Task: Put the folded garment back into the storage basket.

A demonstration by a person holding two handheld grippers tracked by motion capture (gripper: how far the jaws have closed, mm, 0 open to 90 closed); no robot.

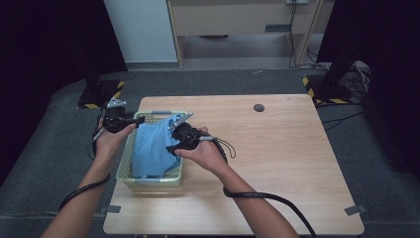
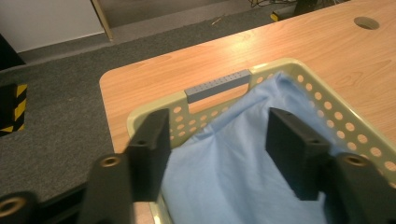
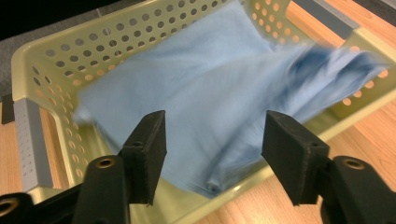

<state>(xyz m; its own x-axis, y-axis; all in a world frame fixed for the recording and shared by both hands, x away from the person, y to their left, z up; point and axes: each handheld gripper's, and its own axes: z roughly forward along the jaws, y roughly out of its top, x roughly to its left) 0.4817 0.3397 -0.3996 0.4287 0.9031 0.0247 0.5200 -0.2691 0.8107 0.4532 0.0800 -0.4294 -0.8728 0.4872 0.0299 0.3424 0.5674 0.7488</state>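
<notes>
In the high view, we see a pale green perforated basket [image 1: 148, 182] at the left edge of the wooden surface [image 1: 277, 163], left of centre in the frame. A light blue cloth [image 1: 151, 148] lies inside it and rises above its rim at the upper right corner. The left gripper [image 1: 140, 119] is held over the basket's upper left corner. The right gripper [image 1: 173, 148] sits over the basket's right rim, against the cloth. From this view we cannot tell how the fingers of either gripper stand. A dark round grommet [image 1: 258, 107] sits in the surface toward the upper centre.

In the left gripper view, we see the left gripper [image 2: 219, 144] with its fingers [image 2: 152, 149] spread wide, nothing between them. They hang above the cloth [image 2: 229, 172], which fills the lower centre of the frame. The basket [image 2: 299, 70] shows its grey handle [image 2: 218, 85] at centre.

In the right gripper view, we see the right gripper [image 3: 212, 144] with its fingers [image 3: 289, 149] spread apart and pinching nothing. The cloth [image 3: 187, 88] spans the basket [image 3: 70, 51] across the centre of the frame, its right part blurred. One fold droops over the near rim between the fingers.
</notes>
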